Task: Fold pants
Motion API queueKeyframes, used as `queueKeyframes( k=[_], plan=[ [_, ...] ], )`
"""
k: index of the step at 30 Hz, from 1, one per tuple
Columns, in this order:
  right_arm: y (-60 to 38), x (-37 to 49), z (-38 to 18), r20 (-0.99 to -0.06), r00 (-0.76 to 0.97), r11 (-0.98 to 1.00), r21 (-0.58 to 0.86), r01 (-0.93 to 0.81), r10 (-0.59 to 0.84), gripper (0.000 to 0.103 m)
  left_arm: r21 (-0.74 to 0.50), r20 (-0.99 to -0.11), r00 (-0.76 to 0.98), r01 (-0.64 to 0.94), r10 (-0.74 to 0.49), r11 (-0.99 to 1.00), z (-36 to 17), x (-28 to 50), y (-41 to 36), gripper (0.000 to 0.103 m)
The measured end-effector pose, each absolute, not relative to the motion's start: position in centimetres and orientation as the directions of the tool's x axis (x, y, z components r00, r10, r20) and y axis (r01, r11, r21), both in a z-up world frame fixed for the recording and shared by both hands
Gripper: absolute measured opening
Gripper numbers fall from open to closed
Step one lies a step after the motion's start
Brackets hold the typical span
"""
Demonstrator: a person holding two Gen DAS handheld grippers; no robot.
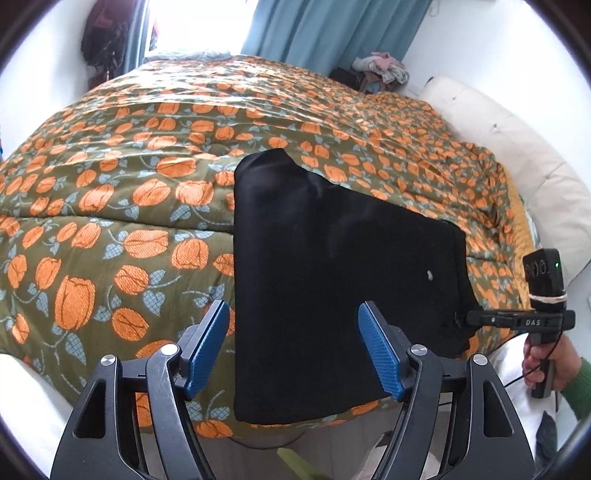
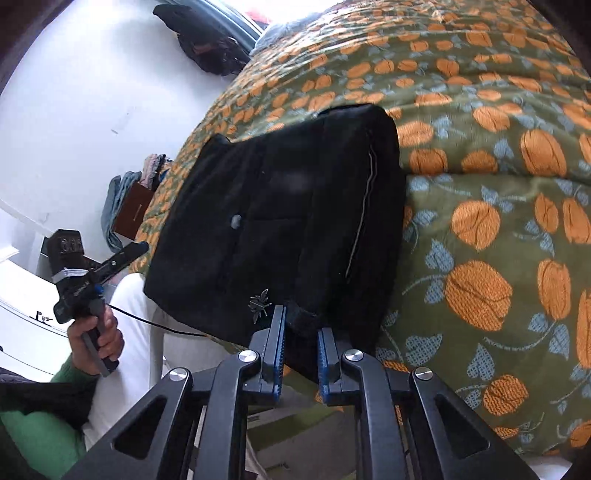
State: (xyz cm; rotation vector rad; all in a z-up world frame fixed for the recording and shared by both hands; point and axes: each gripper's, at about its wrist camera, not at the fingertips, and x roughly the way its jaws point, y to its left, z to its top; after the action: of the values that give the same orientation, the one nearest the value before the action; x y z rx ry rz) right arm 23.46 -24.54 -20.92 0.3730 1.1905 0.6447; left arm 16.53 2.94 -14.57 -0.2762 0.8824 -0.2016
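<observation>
The black pants [image 1: 332, 277] lie folded into a compact block on the orange-flowered bedspread [image 1: 129, 206], near the bed's front edge. My left gripper [image 1: 291, 317] is open above the near left part of the pants, and nothing is between its blue pads. In the right wrist view the pants [image 2: 280, 214] show a thin pale side stripe and a small embroidered mark. My right gripper [image 2: 301, 332] is nearly shut, pinching a fold of the pants' near edge between its blue pads. It also shows in the left wrist view [image 1: 476, 318], at the pants' right edge.
The bedspread [image 2: 480, 221] covers the whole bed. A cream headboard or pillow [image 1: 517, 155] lies along the right side. Blue curtains [image 1: 332, 26] hang behind. A pile of clothes [image 1: 380, 70] sits on a dark stand at the far corner. White walls [image 2: 74, 92] enclose the bed.
</observation>
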Motion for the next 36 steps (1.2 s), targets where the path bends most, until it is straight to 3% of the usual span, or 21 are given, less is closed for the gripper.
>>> queueKeyframes(
  k=[2, 4, 8, 13, 16, 20, 30, 36],
  plan=[
    [-24.1, 23.6, -21.0, -0.747, 0.229, 0.779, 0.572, -0.256, 0.624, 0.020, -0.304, -0.723, 0.633, 0.067, -0.276, 0.950, -14.1, 16.1, 2.8, 0.074],
    [-24.0, 23.8, -19.8, -0.765, 0.223, 0.793, 0.547, -0.268, 0.604, 0.031, -0.286, -0.715, 0.648, 0.070, -0.262, 0.956, -13.8, 15.8, 2.8, 0.075],
    [-23.9, 24.1, -14.6, -0.817, 0.332, 0.864, 0.353, -0.359, 0.472, 0.032, -0.260, -0.734, 0.630, 0.087, -0.255, 0.962, -14.5, 16.3, 1.8, 0.075],
    [-20.8, 27.2, -9.7, -0.737, 0.482, 0.859, 0.267, -0.437, 0.474, 0.032, -0.142, -0.780, 0.599, 0.115, -0.183, 0.983, -15.6, 16.9, -0.4, 0.075],
    [-18.2, 29.7, -11.9, -0.745, 0.463, 0.858, 0.288, -0.426, 0.480, 0.032, -0.089, -0.798, 0.585, 0.124, -0.146, 0.988, -16.3, 16.7, -0.7, 0.079],
    [-17.3, 32.2, -19.6, -0.861, 0.321, 0.899, 0.290, -0.328, 0.395, 0.032, -0.136, -0.805, 0.569, 0.100, -0.168, 0.986, -16.4, 16.6, 0.3, 0.080],
    [-17.3, 22.6, -13.4, -0.765, 0.456, 0.870, 0.272, -0.411, 0.455, 0.032, -0.162, -0.826, 0.539, 0.051, -0.164, 0.985, -16.7, 16.7, 0.4, 0.080],
    [-15.4, 19.0, -18.8, -0.829, 0.379, 0.883, 0.257, -0.392, 0.410, 0.033, -0.145, -0.838, 0.526, 0.050, -0.149, 0.988, -17.0, 16.8, 0.4, 0.082]
  ],
)
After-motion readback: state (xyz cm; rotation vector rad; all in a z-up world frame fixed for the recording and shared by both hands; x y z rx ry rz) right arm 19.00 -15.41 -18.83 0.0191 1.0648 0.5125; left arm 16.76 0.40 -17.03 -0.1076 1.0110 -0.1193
